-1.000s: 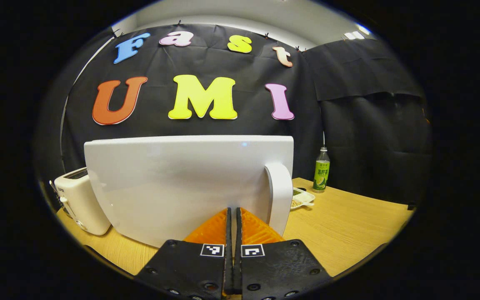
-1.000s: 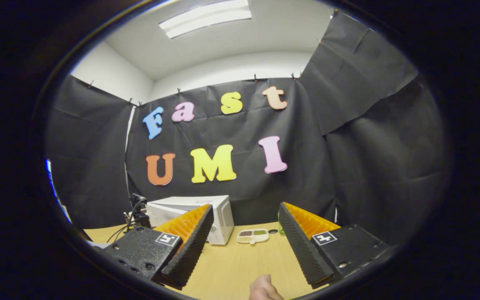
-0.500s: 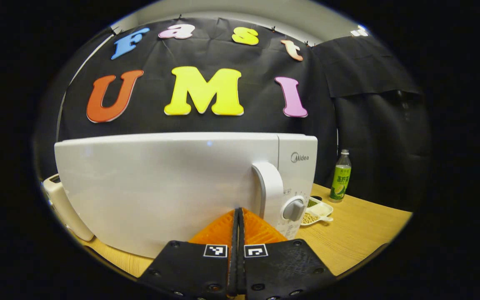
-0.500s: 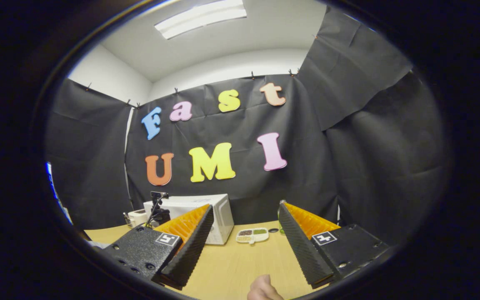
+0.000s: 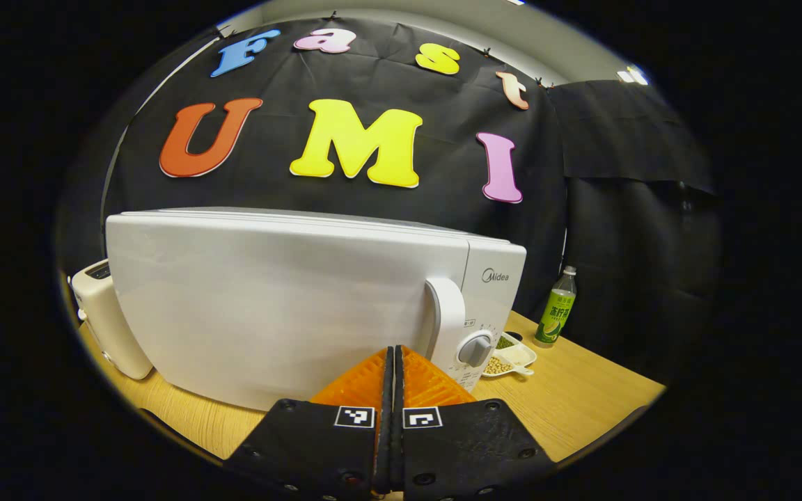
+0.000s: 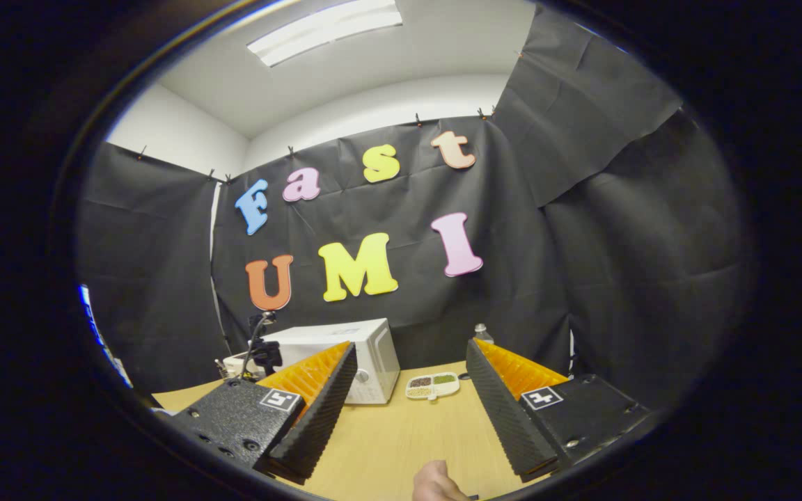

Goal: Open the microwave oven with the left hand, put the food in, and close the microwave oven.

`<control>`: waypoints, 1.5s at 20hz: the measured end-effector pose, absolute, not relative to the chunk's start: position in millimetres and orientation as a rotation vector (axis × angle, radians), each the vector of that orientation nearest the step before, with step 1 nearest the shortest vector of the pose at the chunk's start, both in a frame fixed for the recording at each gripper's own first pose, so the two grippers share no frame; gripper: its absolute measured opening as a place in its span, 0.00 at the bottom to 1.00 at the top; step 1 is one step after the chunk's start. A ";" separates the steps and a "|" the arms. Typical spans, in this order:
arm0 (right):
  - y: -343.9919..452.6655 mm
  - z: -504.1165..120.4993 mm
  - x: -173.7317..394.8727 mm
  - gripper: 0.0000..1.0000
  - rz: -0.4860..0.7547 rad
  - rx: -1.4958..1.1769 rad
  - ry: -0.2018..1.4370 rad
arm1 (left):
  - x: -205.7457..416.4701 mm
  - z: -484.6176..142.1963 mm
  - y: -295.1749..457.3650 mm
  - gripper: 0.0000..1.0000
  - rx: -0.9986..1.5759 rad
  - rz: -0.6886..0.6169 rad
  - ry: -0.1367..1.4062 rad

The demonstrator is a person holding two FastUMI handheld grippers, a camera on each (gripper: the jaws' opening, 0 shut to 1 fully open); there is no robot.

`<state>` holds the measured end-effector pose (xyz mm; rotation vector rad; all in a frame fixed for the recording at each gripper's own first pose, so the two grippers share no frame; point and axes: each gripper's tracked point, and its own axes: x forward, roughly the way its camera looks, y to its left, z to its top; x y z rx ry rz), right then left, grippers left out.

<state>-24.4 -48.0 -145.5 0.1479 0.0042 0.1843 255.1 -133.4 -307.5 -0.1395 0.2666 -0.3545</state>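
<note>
Black cloth hung behind a wooden counter (image 5: 582,390) that carried everything. In the left gripper view, going left to right, a cream toaster (image 5: 105,316) stood half hidden behind the microwave (image 5: 282,306), whose door sat flush with the body, its handle (image 5: 448,316) and dial (image 5: 475,350) near the right edge. A second earlier that door had still swung out at an angle and covered the control panel; by this moment the panel showed and the door was shut. Just right of the microwave lay the food tray (image 5: 509,356), partly cut off by the oven's corner, and beyond it stood a green bottle (image 5: 557,316). The left tool (image 5: 394,362) had its fingers pressed together with nothing between them, pointing at the door below the handle; whether the tips touched the door could not be told.

In the right gripper view the right tool (image 6: 408,390) was spread wide and empty, well back from the microwave (image 6: 345,358) and the food tray (image 6: 431,385). A hand (image 6: 436,483) was cut off at the bottom edge.
</note>
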 end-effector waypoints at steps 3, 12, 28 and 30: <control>-42.2 -146.5 -30.3 1.00 0.177 0.137 0.032 | 219.0 -274.4 -100.1 0.01 -0.121 -0.285 0.246; -19.1 -109.7 -55.8 0.91 0.129 0.102 0.030 | 82.7 -155.7 -56.6 0.95 -0.073 -0.201 0.174; 42.8 -63.7 -93.4 0.91 0.179 0.096 -0.022 | -106.6 -72.9 -31.9 0.95 0.042 -0.019 0.017; 40.3 -61.5 -95.4 0.90 0.160 0.088 -0.035 | -100.5 -78.3 -30.8 0.89 0.031 -0.029 0.024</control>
